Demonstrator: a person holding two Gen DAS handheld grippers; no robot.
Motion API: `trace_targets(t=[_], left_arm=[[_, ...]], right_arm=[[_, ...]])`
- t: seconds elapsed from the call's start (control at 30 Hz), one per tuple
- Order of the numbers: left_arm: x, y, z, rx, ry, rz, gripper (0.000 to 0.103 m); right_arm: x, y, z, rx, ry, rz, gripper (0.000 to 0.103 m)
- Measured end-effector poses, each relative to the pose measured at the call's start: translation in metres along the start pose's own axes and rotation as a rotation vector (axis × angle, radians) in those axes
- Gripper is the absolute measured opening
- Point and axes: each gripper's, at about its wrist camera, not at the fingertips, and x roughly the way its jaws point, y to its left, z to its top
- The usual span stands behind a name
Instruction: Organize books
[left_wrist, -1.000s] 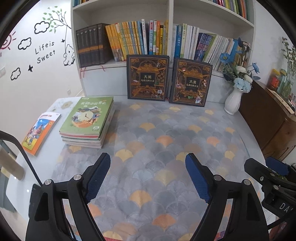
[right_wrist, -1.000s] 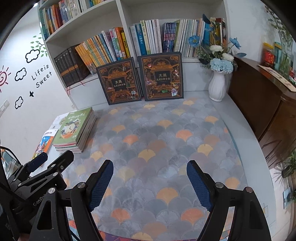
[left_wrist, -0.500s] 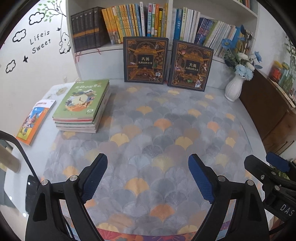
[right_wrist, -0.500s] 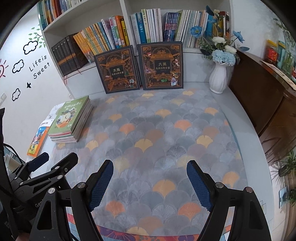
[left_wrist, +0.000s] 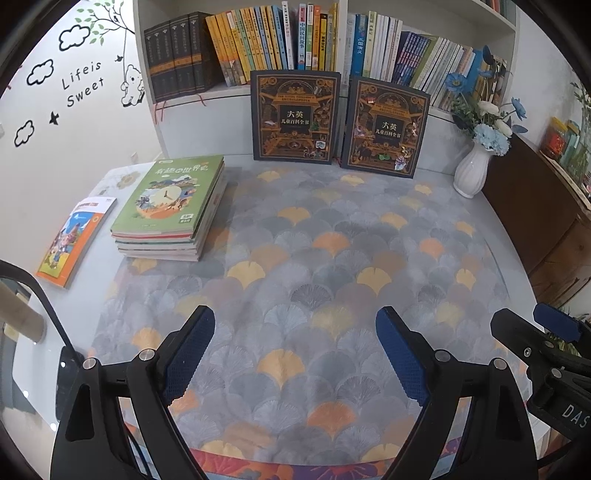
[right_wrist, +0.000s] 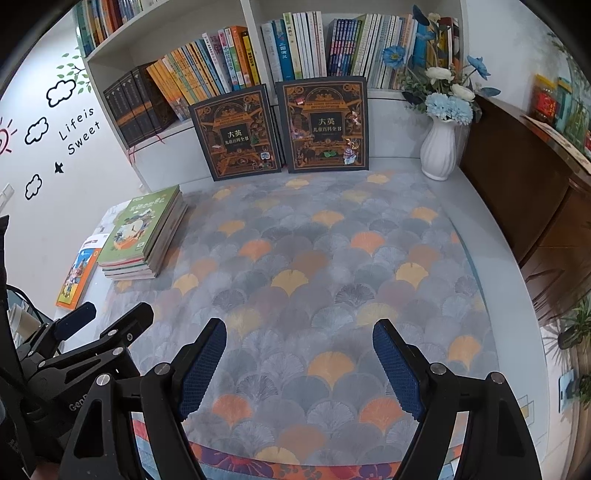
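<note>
A stack of books with a green cover on top (left_wrist: 170, 206) lies at the table's left; it also shows in the right wrist view (right_wrist: 142, 232). A thin orange book (left_wrist: 75, 243) lies flat left of the stack. Two dark ornate books (left_wrist: 295, 116) (left_wrist: 384, 127) stand upright against the shelf base at the back. My left gripper (left_wrist: 295, 350) is open and empty above the near part of the patterned cloth. My right gripper (right_wrist: 299, 363) is open and empty beside it, to its right.
A white vase with blue flowers (left_wrist: 474, 170) stands at the back right. A bookshelf full of upright books (left_wrist: 295, 40) runs along the back. A dark wooden cabinet (right_wrist: 528, 192) flanks the table's right side. A white wall is on the left.
Both grippers have pulled back and risen a little, so the table looks farther away. Both stay open. No book has moved.
</note>
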Motion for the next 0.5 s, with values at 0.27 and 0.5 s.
trace_targets(t=[0.27,0.5], left_arm=[[-0.001,0.000,-0.002,0.005,0.002,-0.002,0.088],[-0.003,-0.003,-0.006,0.015,0.005,-0.004,0.089]], right_arm=[[0.000,0.002,-0.003,0.000,0.004,0.009,0.080],[-0.006,0.010,-0.009,-0.020,-0.009,0.010,0.080]])
